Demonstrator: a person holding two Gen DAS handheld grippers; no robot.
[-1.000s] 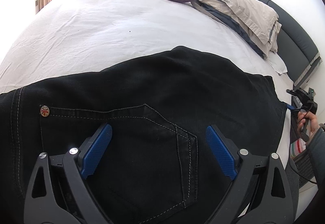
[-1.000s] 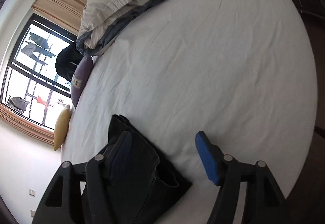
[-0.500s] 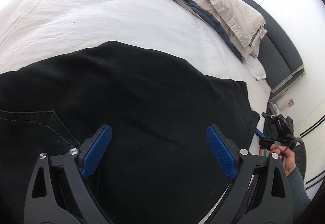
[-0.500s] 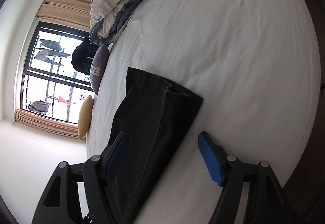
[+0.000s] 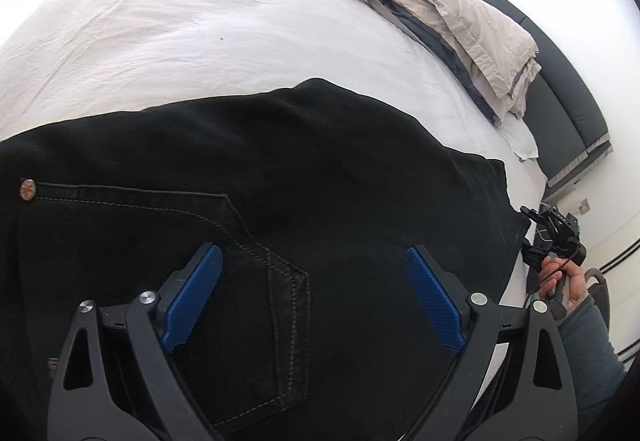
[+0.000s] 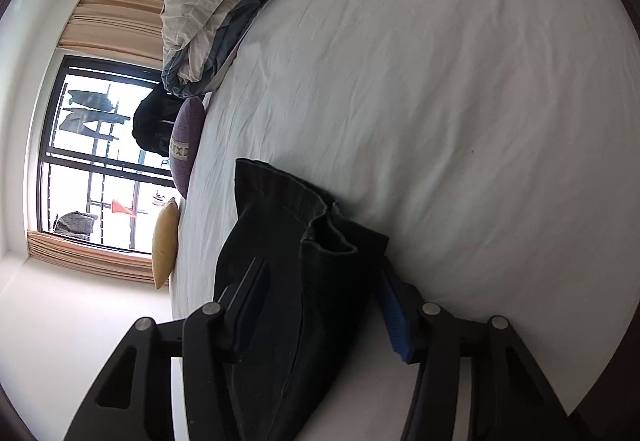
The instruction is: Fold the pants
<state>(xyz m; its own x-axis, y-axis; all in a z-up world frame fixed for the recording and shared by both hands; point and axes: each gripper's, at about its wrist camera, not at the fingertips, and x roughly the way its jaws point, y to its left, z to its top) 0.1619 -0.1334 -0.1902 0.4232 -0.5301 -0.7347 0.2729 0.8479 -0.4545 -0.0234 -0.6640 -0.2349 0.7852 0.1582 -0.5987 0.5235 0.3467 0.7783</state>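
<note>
Right hand-held gripper (image 6: 324,305) just narrowed around hem end of black denim pants (image 5: 280,201) on white-sheeted bed (image 5: 200,41), pads seemingly not yet pinching; left hand-held gripper (image 5: 316,297) wide open above pocket; fold likely imminent.

The black denim pants (image 5: 280,201) run off the left and bottom edges of the left wrist picture, so their waist end cannot be seen. The bed's white sheet (image 5: 200,41) under the pants is hidden. At the far right end of the pants, the right gripper (image 5: 554,237) is small and dark, and its fingers are too tiny to read there. In the right wrist picture, the pants cover part of the blue pad (image 6: 394,315), so it is hard to tell if the pads press the cloth. The pants' near end is cut off at the bottom edge.
</note>
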